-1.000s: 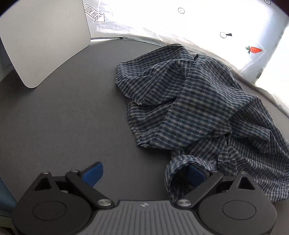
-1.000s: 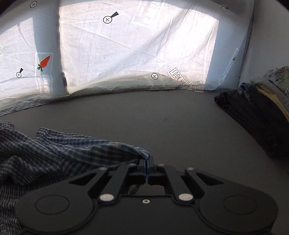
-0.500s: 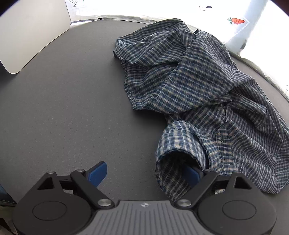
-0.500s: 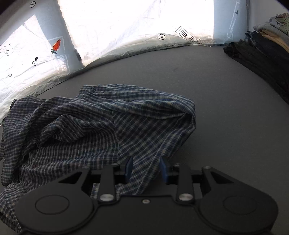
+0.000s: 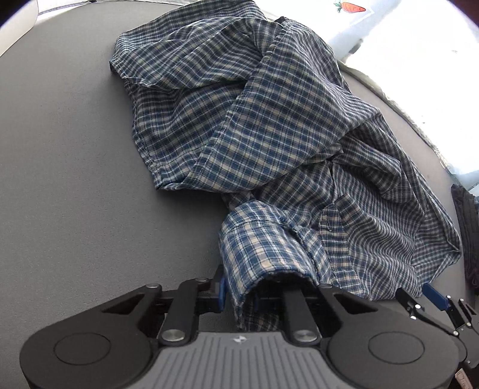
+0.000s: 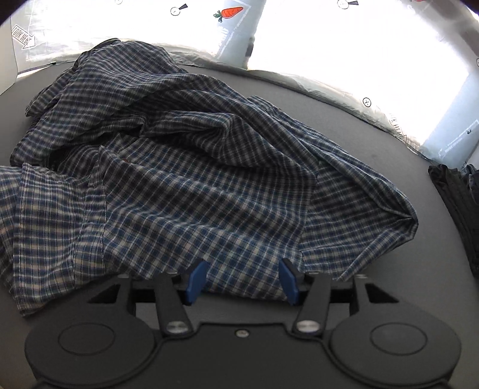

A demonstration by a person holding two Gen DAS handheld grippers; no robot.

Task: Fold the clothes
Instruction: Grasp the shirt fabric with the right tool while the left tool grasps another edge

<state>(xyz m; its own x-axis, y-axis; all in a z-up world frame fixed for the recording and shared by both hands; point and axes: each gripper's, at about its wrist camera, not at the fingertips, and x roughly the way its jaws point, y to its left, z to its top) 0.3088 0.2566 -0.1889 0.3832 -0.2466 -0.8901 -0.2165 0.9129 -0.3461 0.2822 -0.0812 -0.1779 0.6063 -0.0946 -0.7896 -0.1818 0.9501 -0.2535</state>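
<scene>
A blue-and-cream checked shirt (image 5: 269,134) lies crumpled on the grey table (image 5: 74,179). Its sleeve cuff (image 5: 260,245) points toward my left gripper (image 5: 239,291), whose jaws are closing. The cuff's near wall is pinched between the pads, with one finger inside the cuff and hidden by it. In the right wrist view the shirt (image 6: 194,179) fills the middle. My right gripper (image 6: 242,279) hovers over the shirt's near hem with its jaws opening. The blue pads stand apart, cloth lies beneath them and nothing is gripped. One right fingertip (image 5: 434,296) shows at the left wrist view's lower right.
A stack of dark folded clothes (image 6: 455,203) sits at the table's right edge. A bright white sheet with a carrot print (image 6: 227,12) hangs behind the table. A white board (image 5: 15,24) stands at the far left corner.
My left gripper tipped down toward the cuff and its jaws came together on it. My right gripper let go of the shirt's corner, opened, and swung left over the shirt.
</scene>
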